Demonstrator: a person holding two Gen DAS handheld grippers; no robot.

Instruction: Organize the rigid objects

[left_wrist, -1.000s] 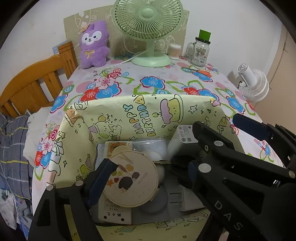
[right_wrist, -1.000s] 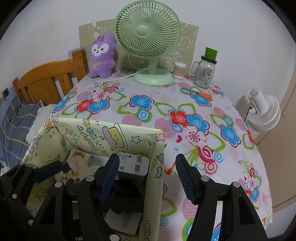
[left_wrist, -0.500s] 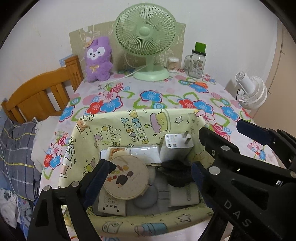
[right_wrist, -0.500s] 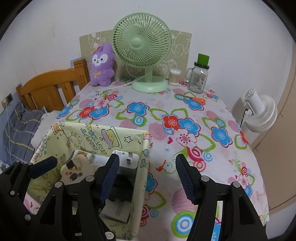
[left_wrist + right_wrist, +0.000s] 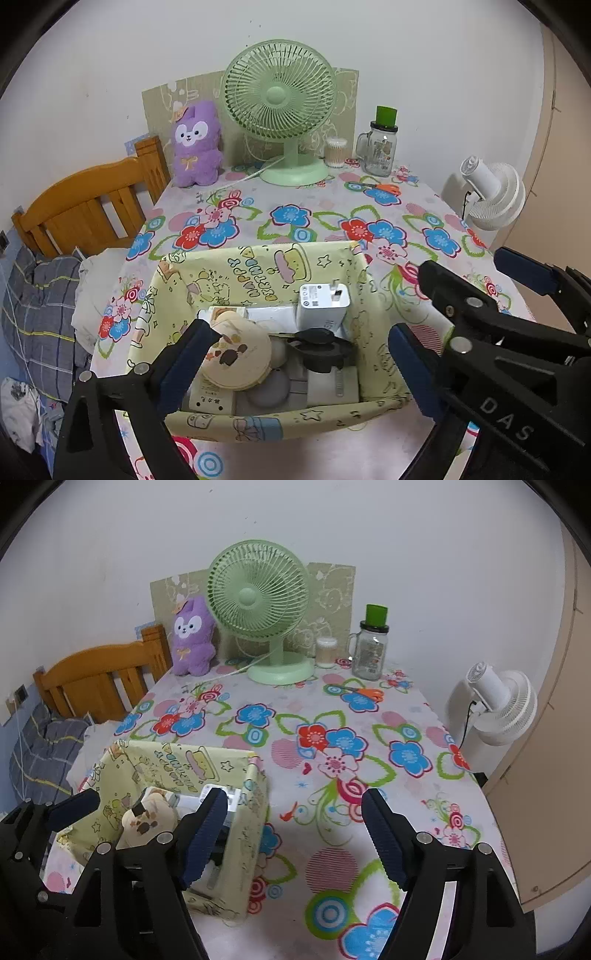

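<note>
A yellow cartoon-print box (image 5: pixel 258 273) stands on the flowered tablecloth near its front edge. Inside lie a round beige tin (image 5: pixel 236 354), a white charger plug (image 5: pixel 323 302), a black clip (image 5: pixel 321 347) and several white items. My left gripper (image 5: pixel 299 369) hovers above the box, its jaws opening, with nothing pressed between the pads. My right gripper (image 5: pixel 293 838) is also opening and empty. Its left finger is over the right wall of the box (image 5: pixel 251 830), and its right finger is over bare cloth. In the left wrist view the right gripper's fingers (image 5: pixel 524 269) show at the right.
At the back of the table stand a green fan (image 5: pixel 279 99), a purple plush (image 5: pixel 195 147), a cotton swab pot (image 5: pixel 336 151) and a glass jar with a green lid (image 5: pixel 380 147). Orange scissors (image 5: pixel 384 188) lie nearby. A wooden headboard (image 5: pixel 85 206) is to the left, a white fan (image 5: pixel 495 195) to the right.
Both grippers have drawn back and upward from the box and their jaws have widened. The tin, charger and other items stay in the box.
</note>
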